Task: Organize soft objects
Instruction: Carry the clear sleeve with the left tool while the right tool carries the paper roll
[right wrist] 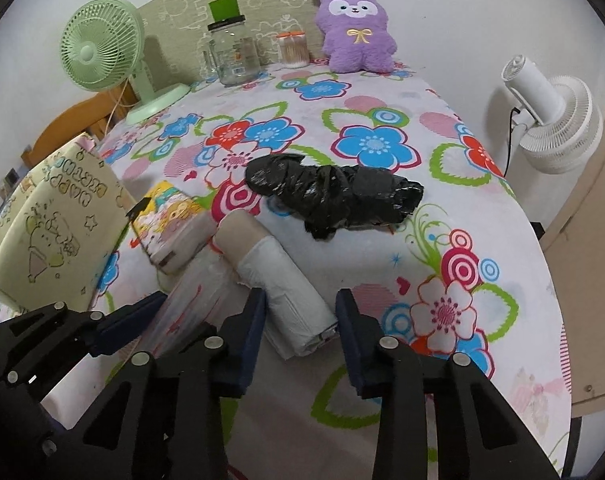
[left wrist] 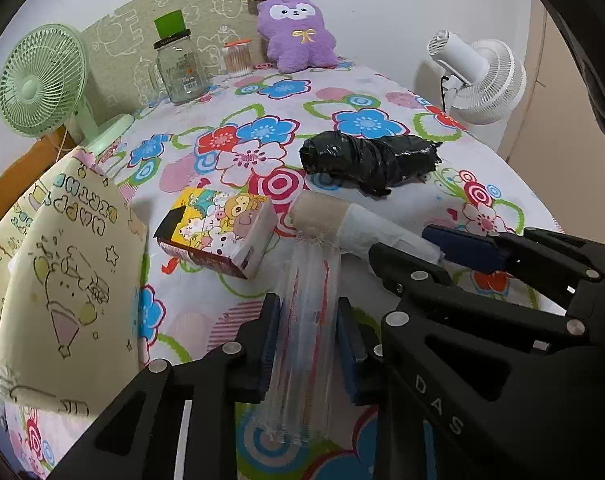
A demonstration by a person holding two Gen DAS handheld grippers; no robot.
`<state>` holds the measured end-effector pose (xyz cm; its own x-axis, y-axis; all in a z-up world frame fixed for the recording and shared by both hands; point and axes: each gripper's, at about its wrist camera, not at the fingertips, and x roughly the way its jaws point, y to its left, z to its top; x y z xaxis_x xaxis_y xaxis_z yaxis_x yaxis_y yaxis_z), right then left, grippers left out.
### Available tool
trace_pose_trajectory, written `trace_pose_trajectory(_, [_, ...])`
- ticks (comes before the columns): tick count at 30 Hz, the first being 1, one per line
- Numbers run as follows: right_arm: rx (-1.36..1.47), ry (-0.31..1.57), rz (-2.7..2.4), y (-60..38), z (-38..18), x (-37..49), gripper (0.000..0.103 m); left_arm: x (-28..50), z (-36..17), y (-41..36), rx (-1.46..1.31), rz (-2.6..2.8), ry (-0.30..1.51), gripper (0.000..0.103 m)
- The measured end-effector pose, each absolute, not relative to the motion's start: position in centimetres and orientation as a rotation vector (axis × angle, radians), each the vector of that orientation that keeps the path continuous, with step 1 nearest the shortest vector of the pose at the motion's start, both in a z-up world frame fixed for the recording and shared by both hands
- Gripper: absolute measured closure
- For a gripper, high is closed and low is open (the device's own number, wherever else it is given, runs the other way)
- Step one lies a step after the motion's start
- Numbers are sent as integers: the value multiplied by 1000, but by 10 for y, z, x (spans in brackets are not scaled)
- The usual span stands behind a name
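On the near part of the flowered bench [right wrist: 482,240], a roll of thin bags [right wrist: 278,284] lies on its side: a cardboard core with white film wound around it. A strip of clear film [left wrist: 306,320] trails from the roll toward the near edge.

The left gripper [left wrist: 308,344] has its fingers clenched on that clear film strip, one blue pad on each side, the film bunched into pleats between them. The right gripper [right wrist: 300,332] straddles the white end of the roll; its fingers [right wrist: 352,340] look closed against the roll's sides, though on the right side the contact is hard to confirm.

As a judgement, the roll is light and its core fairly stiff, so it should take a firm squeeze across its width without crushing. The wound film over it is soft and slippery, and a hold too near the end could slide off. The middle of the wound part or the bare cardboard seems the safer place. The trailing film is limp and stretchy and likely tears easily; it bears pulling only along its length, and a sharp tug may rip it or make the roll spin.

Farther off lies a black plastic bundle [right wrist: 334,192], crumpled and shiny, probably soft enough to pinch anywhere at its middle. Left of the roll sits a cartoon-printed packet [left wrist: 218,232], and beyond it a pale printed cushion [left wrist: 66,280]. A purple plush toy [right wrist: 358,32] stands at the far edge.
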<state>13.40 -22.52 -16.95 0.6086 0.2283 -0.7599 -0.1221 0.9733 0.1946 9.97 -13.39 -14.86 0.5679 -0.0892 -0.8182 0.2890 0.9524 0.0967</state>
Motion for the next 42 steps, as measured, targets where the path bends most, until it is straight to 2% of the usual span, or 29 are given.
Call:
trace_pose_trajectory(21, [134,824,191,-224,-137,102,68,73,-116,-127,198,-246,870,82])
trace_pose_trajectory(42, [129,682,140,-225,-72,67,68,50,-56,-118,167,-261,723,82])
